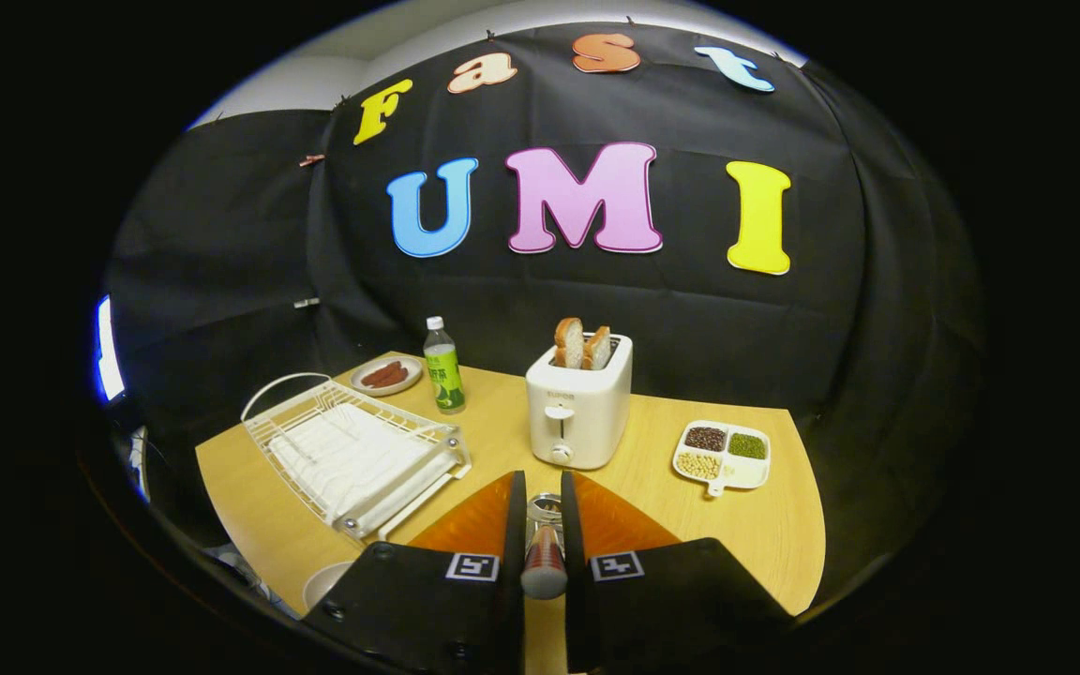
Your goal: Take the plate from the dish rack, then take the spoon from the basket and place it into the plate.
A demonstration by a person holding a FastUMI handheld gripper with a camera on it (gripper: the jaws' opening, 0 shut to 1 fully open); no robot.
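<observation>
My gripper (542, 478) is shut on the spoon (544, 561). Its reddish-brown handle runs between the two fingers and its rounded end points back at me. Just ahead of the fingertips, a small metal mesh basket (547, 511) stands on the wooden table, with the spoon's lower part hidden in or behind it. The white wire dish rack (352, 450) lies to the left of the fingers with no plate in it. A piece of the white plate (326, 581) peeks out beside the gripper's left body, near the table's front edge.
A white toaster (579, 412) with two bread slices stands just beyond the basket. A divided dish of beans (723, 455) sits to the right. A green bottle (444, 367) and a small plate of sausages (386, 375) are at the back left.
</observation>
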